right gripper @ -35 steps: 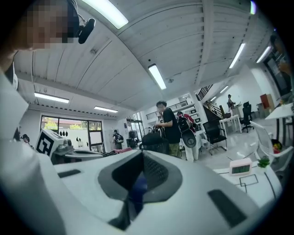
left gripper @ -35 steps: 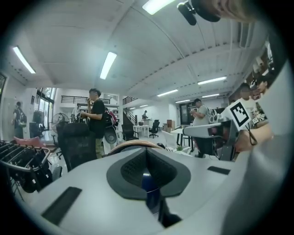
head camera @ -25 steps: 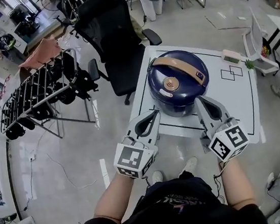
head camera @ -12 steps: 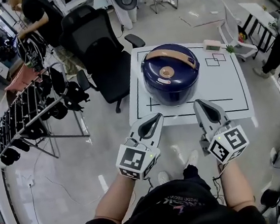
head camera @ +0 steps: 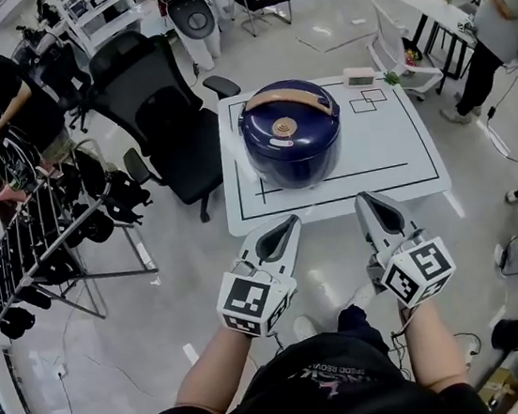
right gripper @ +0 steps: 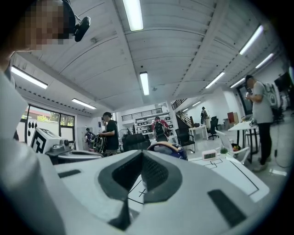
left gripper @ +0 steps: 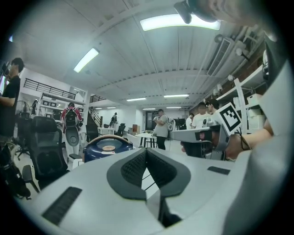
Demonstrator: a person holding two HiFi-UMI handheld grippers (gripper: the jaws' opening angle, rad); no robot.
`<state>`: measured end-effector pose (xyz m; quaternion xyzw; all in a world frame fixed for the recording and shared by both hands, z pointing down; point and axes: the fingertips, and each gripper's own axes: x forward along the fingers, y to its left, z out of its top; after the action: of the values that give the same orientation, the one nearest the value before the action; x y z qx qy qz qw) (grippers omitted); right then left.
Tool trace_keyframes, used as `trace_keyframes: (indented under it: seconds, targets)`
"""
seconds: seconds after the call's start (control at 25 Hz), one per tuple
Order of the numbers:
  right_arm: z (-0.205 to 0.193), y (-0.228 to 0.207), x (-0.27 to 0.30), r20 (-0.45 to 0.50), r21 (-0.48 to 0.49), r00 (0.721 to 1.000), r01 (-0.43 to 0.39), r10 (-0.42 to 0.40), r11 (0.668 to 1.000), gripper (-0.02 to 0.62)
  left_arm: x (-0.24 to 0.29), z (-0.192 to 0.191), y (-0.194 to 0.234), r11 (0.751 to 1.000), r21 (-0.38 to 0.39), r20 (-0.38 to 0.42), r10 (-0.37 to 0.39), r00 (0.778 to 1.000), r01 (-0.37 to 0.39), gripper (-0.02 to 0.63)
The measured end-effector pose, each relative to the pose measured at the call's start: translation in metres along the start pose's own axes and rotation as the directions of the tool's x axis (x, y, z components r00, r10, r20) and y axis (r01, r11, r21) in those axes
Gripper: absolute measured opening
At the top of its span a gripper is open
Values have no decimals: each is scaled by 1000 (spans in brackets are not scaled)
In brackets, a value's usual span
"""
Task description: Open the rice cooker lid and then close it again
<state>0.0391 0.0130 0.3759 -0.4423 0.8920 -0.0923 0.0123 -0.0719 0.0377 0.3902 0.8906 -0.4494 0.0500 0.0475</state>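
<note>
White table (head camera: 394, 150), rice cooker (head camera: 290, 131) near its left edge, floor (head camera: 182, 268) beyond

Blk office chair (head camera: 146, 102) beside white table (head camera: 384, 147) w/ small clock (head camera: 358, 75).

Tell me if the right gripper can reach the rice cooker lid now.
Probably not yet: the right gripper hangs at the table's near edge, short of the rice cooker lid. Nothing stands between them, though.
</note>
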Motion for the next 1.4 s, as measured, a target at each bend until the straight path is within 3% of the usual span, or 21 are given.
trace_keyframes:
  seconds: [0.24, 1.4]
  targets:
    - [3, 0, -17, -10, -27, 1000, 12, -12, 1000, 2, -1, 8, -14, 1000, -9, 32, -13, 999, 13, 3]
    - [0, 0, -27, -19, -25, 1000, 3, -4, 1000, 2, -3, 9, -29, 1000, 8, 24, -16, 1000, 16, 3]
